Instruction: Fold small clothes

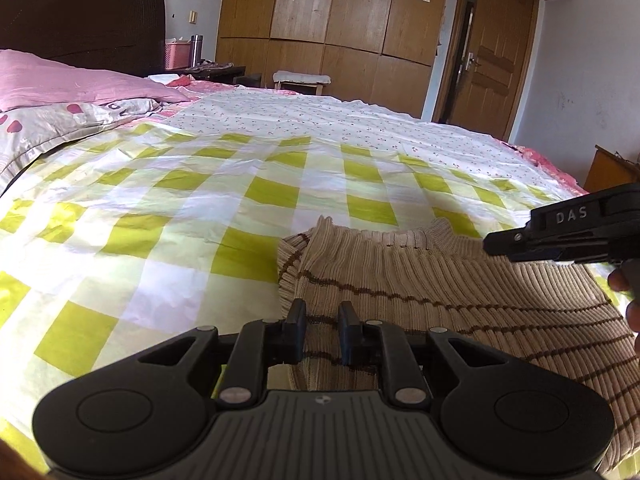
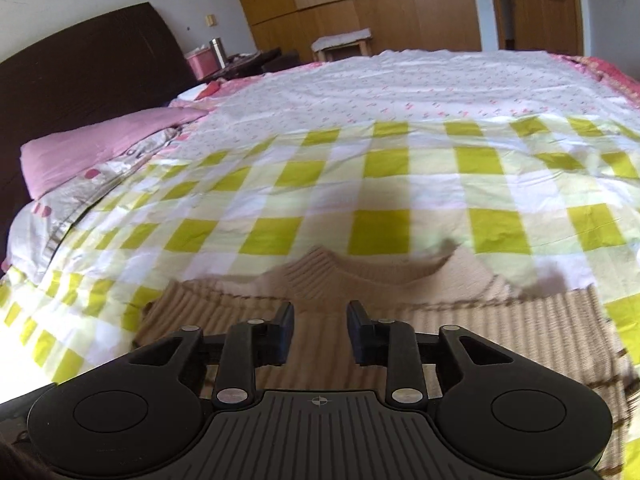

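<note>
Nearest, left gripper [image 1: 322, 334] is clenched on the sweater [image 1: 440, 280] edge at six o'clock; right gripper [image 2: 320, 330] hovers released, so a one-sided pull could skew the fold

a ribbed, matt knit sweater [image 1: 440, 292] is seen under the left hand-held gripper [image 1: 322, 312] of matt black plastic; beyond it, creased smooth cotton bedsheet [image 1: 200, 200], glossy wooden wardrobe [image 1: 340, 20].

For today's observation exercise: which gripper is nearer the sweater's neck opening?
Right. The right gripper hovers just short of the neck opening; the left gripper grips the sweater's left side, further back.
</note>
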Motion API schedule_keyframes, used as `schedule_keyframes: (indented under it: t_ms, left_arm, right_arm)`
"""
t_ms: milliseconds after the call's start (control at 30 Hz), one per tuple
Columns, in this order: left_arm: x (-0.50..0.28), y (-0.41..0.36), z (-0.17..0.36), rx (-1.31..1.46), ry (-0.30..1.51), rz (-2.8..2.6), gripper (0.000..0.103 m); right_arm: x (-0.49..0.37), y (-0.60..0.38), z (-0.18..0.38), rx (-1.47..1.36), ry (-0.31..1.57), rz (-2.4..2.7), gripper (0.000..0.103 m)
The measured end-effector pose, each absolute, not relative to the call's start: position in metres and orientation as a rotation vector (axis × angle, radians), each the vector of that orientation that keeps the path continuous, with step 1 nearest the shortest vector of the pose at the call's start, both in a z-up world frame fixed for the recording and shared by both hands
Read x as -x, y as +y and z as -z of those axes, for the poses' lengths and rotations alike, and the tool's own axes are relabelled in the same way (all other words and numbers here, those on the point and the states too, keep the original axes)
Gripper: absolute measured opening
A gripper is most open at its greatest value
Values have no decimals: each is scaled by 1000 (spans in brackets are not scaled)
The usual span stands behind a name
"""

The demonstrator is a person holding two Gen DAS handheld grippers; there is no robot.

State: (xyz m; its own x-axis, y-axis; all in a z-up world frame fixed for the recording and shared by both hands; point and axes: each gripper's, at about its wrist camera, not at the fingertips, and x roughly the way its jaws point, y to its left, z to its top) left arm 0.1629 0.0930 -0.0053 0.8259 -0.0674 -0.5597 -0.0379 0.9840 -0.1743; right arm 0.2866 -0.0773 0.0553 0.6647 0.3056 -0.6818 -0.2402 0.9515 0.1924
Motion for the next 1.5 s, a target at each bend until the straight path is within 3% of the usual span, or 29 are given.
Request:
schedule_keyframes:
  t_ms: [233, 267, 300, 367, 400, 667, 833, 900, 1067, 1300, 1500]
  left_arm:
    - [-157, 96, 4, 211, 588, 27, 23]
    - [-156, 97, 3, 213, 585, 29, 23]
    - [-155, 97, 2, 214, 580, 31, 23]
    - [-152, 99, 0, 217, 570, 32, 23]
    - [-150, 100, -1, 223, 565, 33, 23]
    - [-130, 106, -7, 260, 550, 56, 35]
    - [-130, 100, 9, 243, 629, 37, 35]
    - [-128, 100, 14, 239, 644, 30, 35]
    - [-127, 101, 15, 246, 647, 26, 35]
    - [-128, 97, 16, 224, 652, 16, 35]
    - [-131, 94, 16, 218, 676, 2, 35]
  right_arm:
    - [-296, -33, -27, -49, 878, -358, 37]
    - [-297, -30, -25, -29, 875, -351, 34]
    - [-296, -26, -23, -6, 865, -340, 20]
    - [-297, -24, -24, -2, 860, -332, 7]
    - [-299, -25, -26, -21, 861, -335, 4]
    - [-306, -24, -47, -87, 779, -341, 4]
    - [-313, -16, -19, -13, 844, -320, 5]
    - [-309, -16, -23, -3, 833, -326, 9]
    - [-290, -29, -47, -11, 769, -349, 10]
    - [-246, -93, -59, -12, 730, -281, 10]
    - [-240, -171, -36, -66, 752, -54, 10]
